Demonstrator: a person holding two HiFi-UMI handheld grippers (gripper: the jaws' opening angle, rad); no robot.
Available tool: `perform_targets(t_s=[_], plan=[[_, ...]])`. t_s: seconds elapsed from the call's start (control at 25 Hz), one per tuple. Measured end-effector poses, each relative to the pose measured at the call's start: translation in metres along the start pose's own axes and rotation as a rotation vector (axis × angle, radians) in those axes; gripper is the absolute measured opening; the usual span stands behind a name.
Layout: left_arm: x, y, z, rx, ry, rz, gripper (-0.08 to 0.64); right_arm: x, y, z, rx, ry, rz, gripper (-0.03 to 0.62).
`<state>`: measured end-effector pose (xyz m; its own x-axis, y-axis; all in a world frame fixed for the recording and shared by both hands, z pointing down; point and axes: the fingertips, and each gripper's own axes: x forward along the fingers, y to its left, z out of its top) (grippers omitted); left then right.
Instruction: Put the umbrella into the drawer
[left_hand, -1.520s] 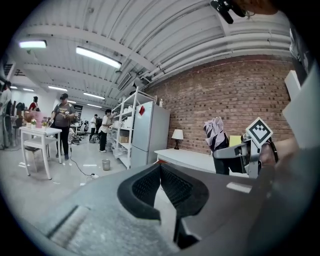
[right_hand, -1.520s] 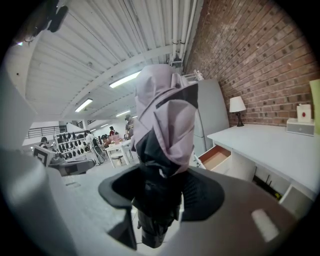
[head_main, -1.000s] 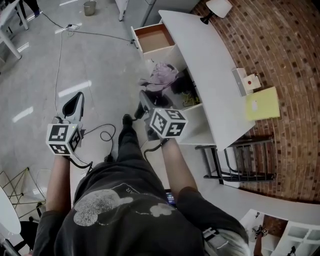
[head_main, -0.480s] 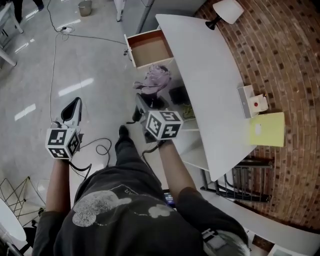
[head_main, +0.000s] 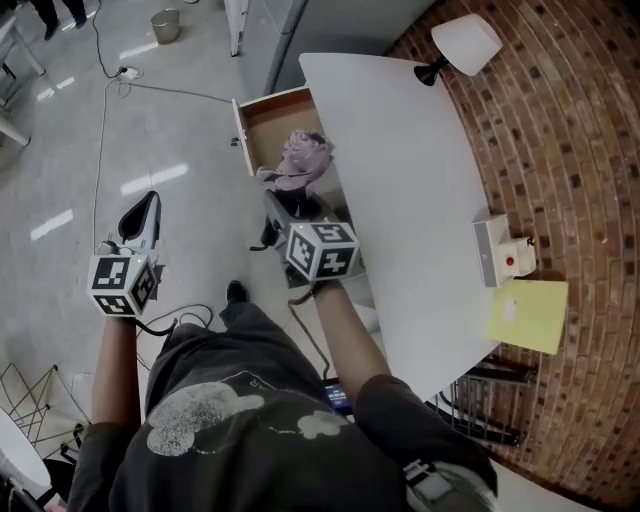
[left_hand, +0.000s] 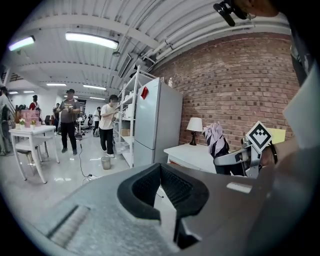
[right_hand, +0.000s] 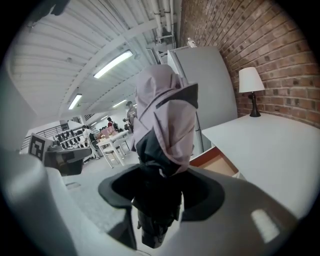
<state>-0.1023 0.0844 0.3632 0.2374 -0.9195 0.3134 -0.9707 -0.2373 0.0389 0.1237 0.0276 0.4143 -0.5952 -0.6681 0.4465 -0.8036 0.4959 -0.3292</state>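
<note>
Right gripper (right_hand: 159, 197) clamping umbrella (right_hand: 165, 115), drawer (head_main: 268, 120) open

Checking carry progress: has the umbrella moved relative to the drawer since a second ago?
Yes. The umbrella, in the right gripper, has come toward the open drawer, now overlapping its edge.

Right of the jaws of the right gripper (head_main: 276, 206) runs a white worktop (head_main: 400, 170), set against a red brick wall (head_main: 570, 130); a white-shaded lamp (head_main: 467, 42) stands at the worktop's far end; beyond it rises a tall pale grey refrigerator (left_hand: 157, 120); ahead of the jaws of the left gripper (head_main: 148, 200) spreads a glossy grey floor (head_main: 60, 150) that mirrors the lights; white open shelving (left_hand: 127, 115) lines the far side; a white table (left_hand: 30, 132) stands off to their left; strip lights (left_hand: 95, 40) glow on a ribbed white ceiling (left_hand: 165, 25).
</note>
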Motion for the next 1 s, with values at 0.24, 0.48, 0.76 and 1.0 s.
perform_targets(t_s=[0.24, 0.48, 0.76, 1.0], plan=[[0.025, 0.005, 0.009, 0.017, 0.005, 0.008, 0.011, 0.013, -0.022, 0.015, 0.021, -0.005, 0.000, 0.239], [0.055, 0.012, 0.022, 0.018, 0.000, -0.011, 0.011, 0.029, -0.036, 0.024, 0.042, -0.018, -0.017, 0.239], [0.113, 0.019, 0.032, 0.055, 0.007, -0.087, 0.011, 0.057, -0.057, 0.030, 0.062, -0.002, -0.066, 0.239], [0.185, 0.052, 0.028, 0.052, 0.046, -0.202, 0.011, 0.106, -0.077, 0.038, 0.102, 0.011, -0.174, 0.239]])
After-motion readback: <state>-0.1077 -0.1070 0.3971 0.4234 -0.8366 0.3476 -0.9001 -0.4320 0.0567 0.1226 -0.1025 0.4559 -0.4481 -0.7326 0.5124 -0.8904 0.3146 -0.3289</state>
